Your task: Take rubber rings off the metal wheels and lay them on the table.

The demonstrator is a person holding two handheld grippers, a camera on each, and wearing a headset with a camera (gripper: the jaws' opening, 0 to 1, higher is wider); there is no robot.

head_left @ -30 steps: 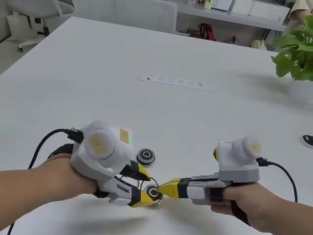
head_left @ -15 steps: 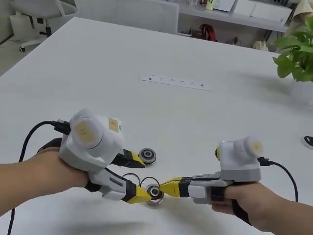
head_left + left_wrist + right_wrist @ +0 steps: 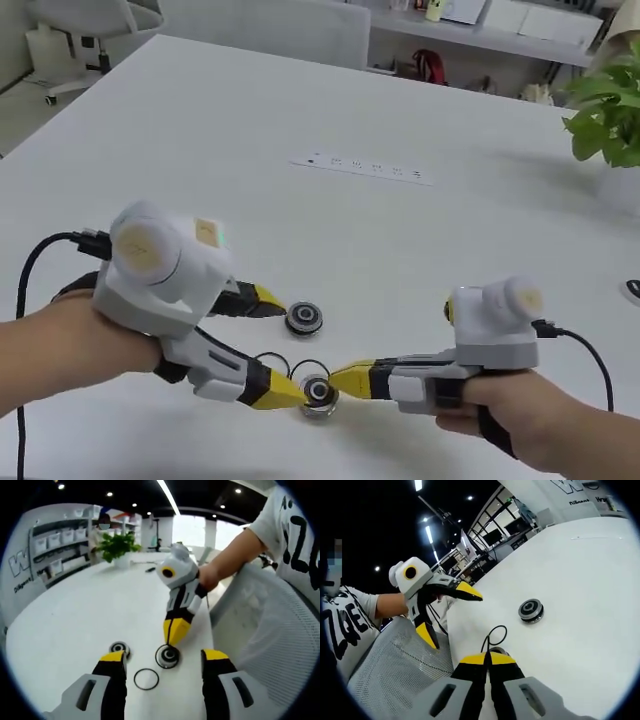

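A metal wheel [image 3: 318, 392] with a dark rim lies near the table's front edge. My right gripper [image 3: 340, 381] is shut, and its yellow tips touch that wheel [image 3: 167, 656]. A loose black rubber ring [image 3: 146, 679] lies flat on the table just beside it, between the jaws of my left gripper [image 3: 162, 662]. The left gripper [image 3: 274, 345] is open and holds nothing. A second wheel [image 3: 303, 318] with its black ring still on lies a little farther back. In the right gripper view it is the wheel [image 3: 531, 610] beyond the ring [image 3: 495, 632].
A white power strip [image 3: 362, 167] lies across the middle of the white table [image 3: 200, 120]. A potted plant [image 3: 610, 125] stands at the far right. A chair [image 3: 90, 20] and shelves stand beyond the table. Cables trail from both grippers.
My left gripper has drawn back to the left, away from the wheel, and opened wider. The rubber ring now lies free on the table. The right gripper has stayed on the wheel.
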